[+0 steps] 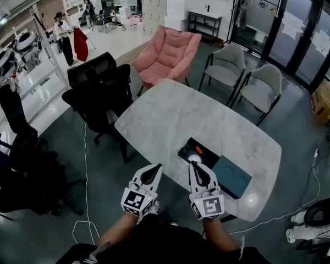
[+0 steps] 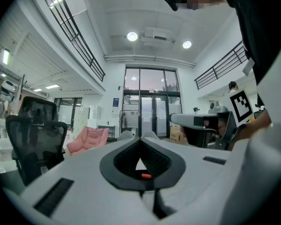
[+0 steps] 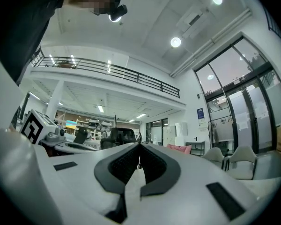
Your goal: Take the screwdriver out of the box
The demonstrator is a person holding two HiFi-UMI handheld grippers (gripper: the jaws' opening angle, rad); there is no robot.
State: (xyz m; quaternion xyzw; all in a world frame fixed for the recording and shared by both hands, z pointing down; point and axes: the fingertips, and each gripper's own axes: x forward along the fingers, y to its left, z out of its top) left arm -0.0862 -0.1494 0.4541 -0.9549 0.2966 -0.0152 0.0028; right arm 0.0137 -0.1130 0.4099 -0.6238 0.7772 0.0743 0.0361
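Right gripper [image 1: 193, 165], jaws shut & empty, sits at the lower edge of the open box [image 1: 212, 158] mid-frame, so the screwdriver [image 1: 198, 149] lies just above it, closer than to the left gripper [image 1: 155, 169] (also shut), tho its long axis is too small to call.

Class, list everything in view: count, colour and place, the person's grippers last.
table: one, pale marble, centre.
box: one, black, table's near edge.
screwdriver: one, orange-red handle, in the box.
teal case: one, right of the box.
armchair: one, pink, beyond the table.
grey chairs: two, at the table's far right.
office chairs: several, black, left of the table.
left gripper: one, white, fingers shut, empty, before the table edge.
right gripper: one, white, fingers shut, empty, by the box.
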